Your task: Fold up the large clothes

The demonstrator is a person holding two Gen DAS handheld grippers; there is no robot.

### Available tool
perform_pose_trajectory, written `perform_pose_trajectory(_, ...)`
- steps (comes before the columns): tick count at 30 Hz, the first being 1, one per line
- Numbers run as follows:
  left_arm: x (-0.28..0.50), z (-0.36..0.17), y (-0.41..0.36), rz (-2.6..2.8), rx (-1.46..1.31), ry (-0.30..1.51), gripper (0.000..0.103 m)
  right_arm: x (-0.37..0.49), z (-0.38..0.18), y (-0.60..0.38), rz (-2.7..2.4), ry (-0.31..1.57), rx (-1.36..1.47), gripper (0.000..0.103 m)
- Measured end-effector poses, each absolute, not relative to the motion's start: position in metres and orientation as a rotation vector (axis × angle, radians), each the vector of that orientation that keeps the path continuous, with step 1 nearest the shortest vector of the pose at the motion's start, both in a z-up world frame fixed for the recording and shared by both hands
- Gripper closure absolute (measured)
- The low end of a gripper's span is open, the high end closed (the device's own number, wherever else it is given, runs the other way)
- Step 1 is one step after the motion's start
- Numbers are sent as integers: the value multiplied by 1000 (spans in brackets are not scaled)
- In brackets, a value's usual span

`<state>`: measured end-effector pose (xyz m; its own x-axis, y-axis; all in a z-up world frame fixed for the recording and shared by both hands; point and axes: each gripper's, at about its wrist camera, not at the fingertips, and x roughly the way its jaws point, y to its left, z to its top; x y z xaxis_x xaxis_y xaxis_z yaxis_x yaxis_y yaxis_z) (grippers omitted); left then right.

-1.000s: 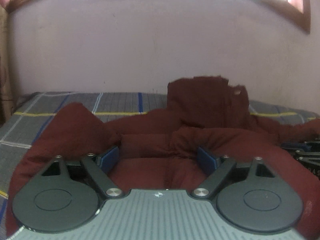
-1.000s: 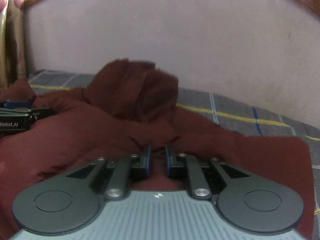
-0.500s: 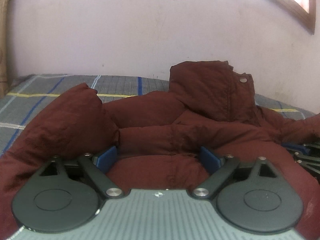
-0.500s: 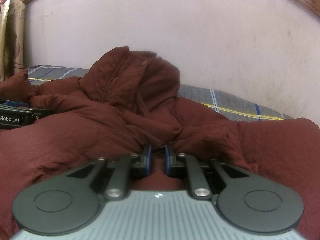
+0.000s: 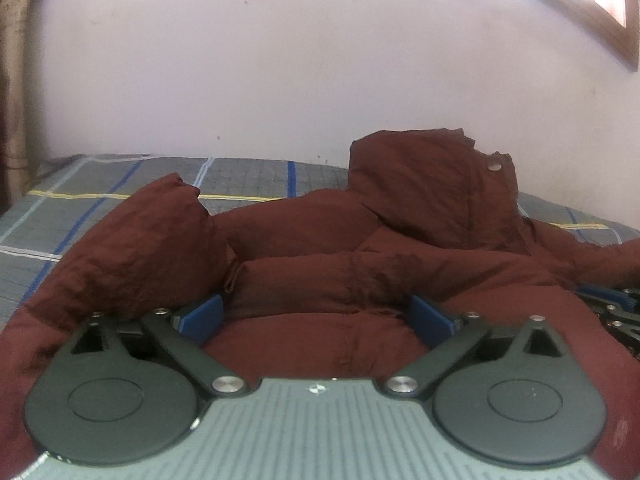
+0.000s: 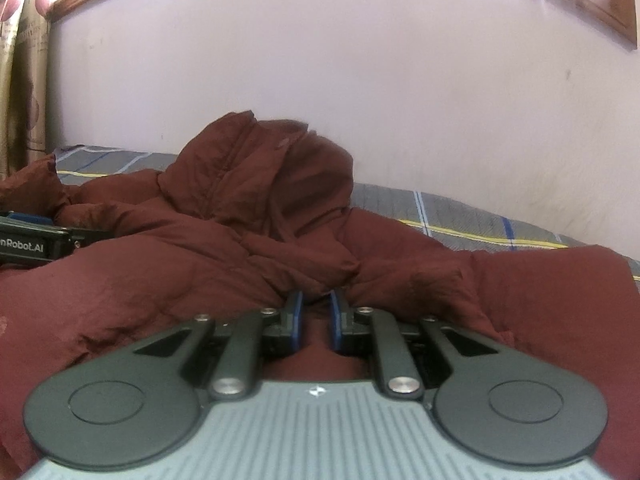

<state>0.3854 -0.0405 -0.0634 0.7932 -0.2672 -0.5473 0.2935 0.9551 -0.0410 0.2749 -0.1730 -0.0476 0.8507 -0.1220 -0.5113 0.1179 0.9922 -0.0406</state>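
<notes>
A dark red puffer jacket (image 5: 320,272) lies spread on the bed, its hood (image 5: 432,192) standing up at the back. My left gripper (image 5: 316,310) rests low on the jacket. Its jaws are opening wide, with a padded fold lying loose between the blue pads (image 5: 202,316). In the right wrist view the same jacket (image 6: 160,280) fills the foreground below the hood (image 6: 260,176). My right gripper (image 6: 316,300) is shut on a pinch of the jacket's fabric. Each gripper shows at the edge of the other's view: the right one (image 5: 612,304) and the left one (image 6: 36,236).
The bed has a grey checked cover (image 5: 120,184) with blue, white and yellow lines, bare behind the jacket (image 6: 460,216). A pale wall rises straight behind the bed. A wooden window frame (image 5: 624,40) sits at the upper right, and a curtain (image 6: 24,80) hangs on the left.
The left jaws have spread wider and no longer press the fold. The jacket has settled and the puffed sleeve at left stands higher. The right gripper stays pinched on the fabric.
</notes>
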Motion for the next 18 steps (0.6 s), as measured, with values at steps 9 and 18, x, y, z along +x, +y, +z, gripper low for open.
perform_pose_trajectory(9, 300, -6, -6, -319, 40, 464, 0, 155, 17, -180, -54, 450, 42, 18)
perform_pose_trajectory(18, 181, -2, 139, -382, -89, 562, 0, -51, 4, -238, -70, 468, 213, 3)
